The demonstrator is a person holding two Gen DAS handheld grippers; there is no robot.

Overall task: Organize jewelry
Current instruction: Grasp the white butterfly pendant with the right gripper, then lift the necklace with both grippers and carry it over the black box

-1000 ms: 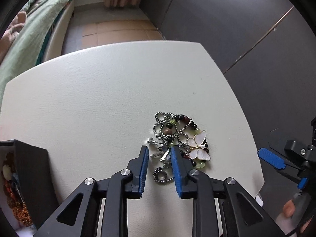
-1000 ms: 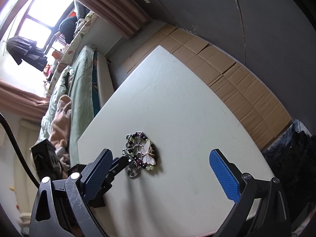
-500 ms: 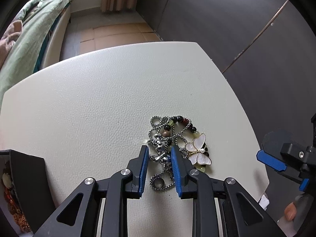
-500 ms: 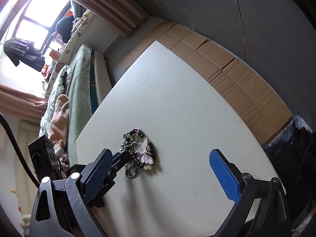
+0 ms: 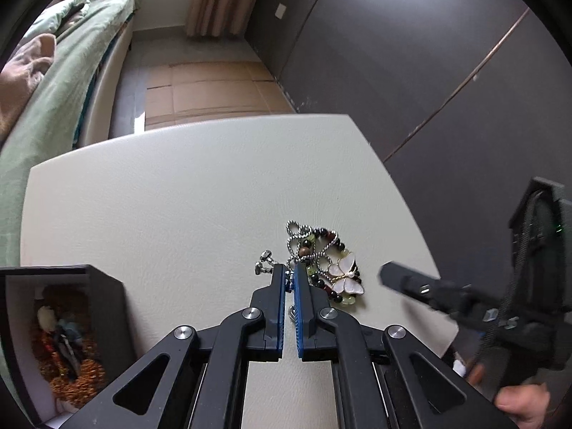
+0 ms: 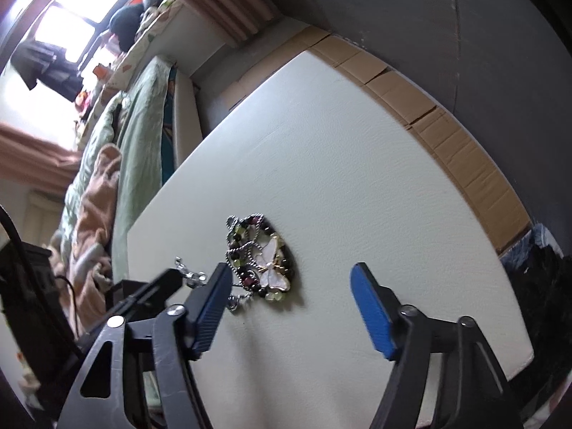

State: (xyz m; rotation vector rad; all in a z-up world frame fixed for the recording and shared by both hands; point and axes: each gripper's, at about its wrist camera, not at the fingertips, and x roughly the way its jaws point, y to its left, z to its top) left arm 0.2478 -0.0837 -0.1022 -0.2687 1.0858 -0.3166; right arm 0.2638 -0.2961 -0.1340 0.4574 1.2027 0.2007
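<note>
We work over a pale cream leather-grained tabletop [image 5: 178, 196]. At its near left corner stands the open black jewellery box with a white lining [image 5: 21, 321], already holding a heap of orange and mixed pieces. The tangled pile of silver rope chain, dark and green beads and a white enamel butterfly pendant [image 5: 321, 261] lies on the table toward the right edge, well apart from the box. Our left gripper [image 5: 289, 275] has just closed its jaws, now pressed together on a strand at the pile's near edge, though which strand is hard to tell. Our right gripper [image 6: 289, 286] has just been narrowing but stands spread, its pads clear of the pile. If we lift now, the knotted chain may drag the whole cluster, or slip free.
</note>
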